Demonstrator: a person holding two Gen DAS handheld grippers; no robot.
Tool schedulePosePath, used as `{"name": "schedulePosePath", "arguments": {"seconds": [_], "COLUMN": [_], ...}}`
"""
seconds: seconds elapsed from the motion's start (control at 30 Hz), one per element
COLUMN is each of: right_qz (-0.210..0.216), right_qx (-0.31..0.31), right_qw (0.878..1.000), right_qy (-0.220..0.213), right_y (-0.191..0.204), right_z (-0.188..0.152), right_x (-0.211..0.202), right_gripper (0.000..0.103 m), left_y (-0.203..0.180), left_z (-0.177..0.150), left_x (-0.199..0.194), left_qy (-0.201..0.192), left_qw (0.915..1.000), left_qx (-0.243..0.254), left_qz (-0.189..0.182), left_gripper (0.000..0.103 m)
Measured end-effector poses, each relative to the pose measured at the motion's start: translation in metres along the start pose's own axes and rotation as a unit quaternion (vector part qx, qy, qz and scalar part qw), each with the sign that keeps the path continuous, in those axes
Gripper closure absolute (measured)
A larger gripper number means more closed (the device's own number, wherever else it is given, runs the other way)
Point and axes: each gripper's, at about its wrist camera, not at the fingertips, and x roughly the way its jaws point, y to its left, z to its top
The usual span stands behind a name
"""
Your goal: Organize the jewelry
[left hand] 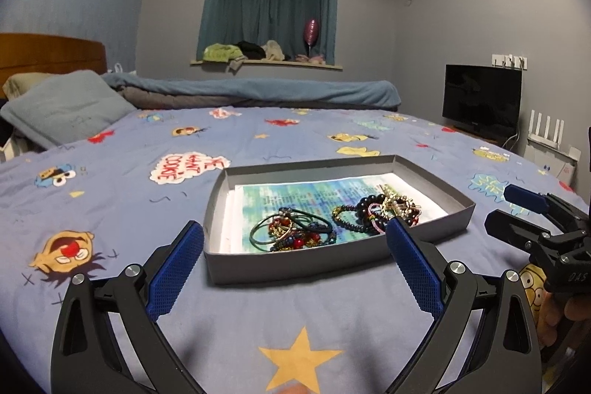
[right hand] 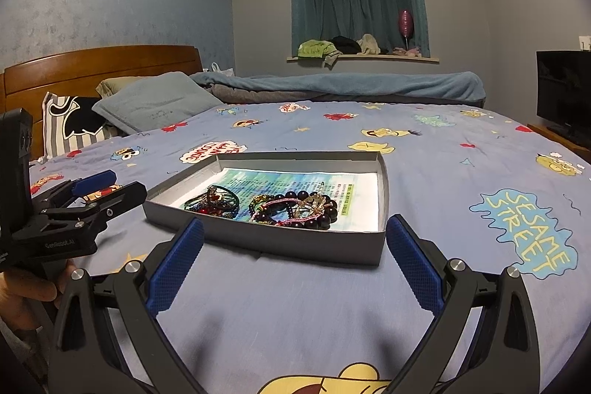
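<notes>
A shallow grey box lies on the bed, lined with a printed blue-green sheet. Inside it are two tangles of jewelry: green cords with red and gold beads, and dark bead bracelets with pink cord and gold pieces. My left gripper hovers open just in front of the box's near wall, nothing between its blue pads. My right gripper is open too, in front of the box's near side. Each gripper appears in the other's view, the right and the left.
The blue cartoon-print bedsheet spreads around the box. Pillows and a wooden headboard stand at the left, a rolled blue blanket at the far side. A black TV sits right of the bed.
</notes>
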Motion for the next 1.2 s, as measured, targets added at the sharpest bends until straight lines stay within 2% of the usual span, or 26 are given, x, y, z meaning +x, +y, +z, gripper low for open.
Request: {"name": "schedulePosePath", "arguments": {"seconds": [1.2], "right_qz": [0.001], "right_qx": [-0.003], "right_qw": [1.000], "right_qy": [0.000], "right_y": [0.0030], "right_z": [-0.0012], "right_x": [-0.0017], "right_gripper": [0.006], "left_y": [0.0049], "left_z": [-0.0006], "left_x": [-0.0018], "left_qy": [0.007], "left_qw": [1.0000], "left_qx": [0.000], "left_qz": [0.007], "left_gripper": [0.005]}}
